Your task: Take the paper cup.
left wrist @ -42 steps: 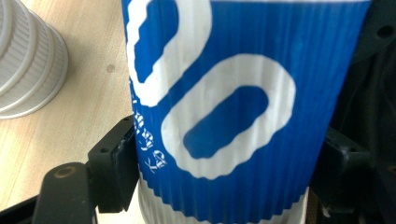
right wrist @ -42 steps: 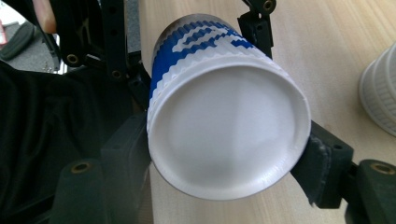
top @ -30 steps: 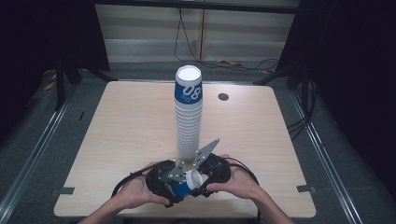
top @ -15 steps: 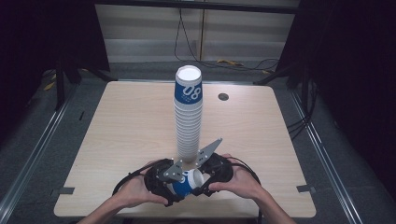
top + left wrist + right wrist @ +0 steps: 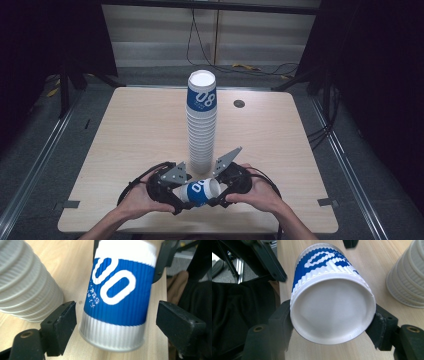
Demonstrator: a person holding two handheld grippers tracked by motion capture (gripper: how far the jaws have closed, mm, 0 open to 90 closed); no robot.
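A single paper cup (image 5: 200, 191) with a ribbed wall, a blue band printed with large white numerals and a white rim lies on its side just in front of the foot of the tall stack of cups (image 5: 201, 125), held up off the tabletop. Its closed white base faces right and its mouth faces left. The stack itself stands upright, and its top cup wears the same blue band.

even overhead light on counter (image 5: 130, 135), surroundings dark. soft shadows under hands. gripper views bright, cup (image 5: 117, 292) between jaws sharp; cup stack (image 5: 22, 282) beside jaws slightly soft, edges stretched.
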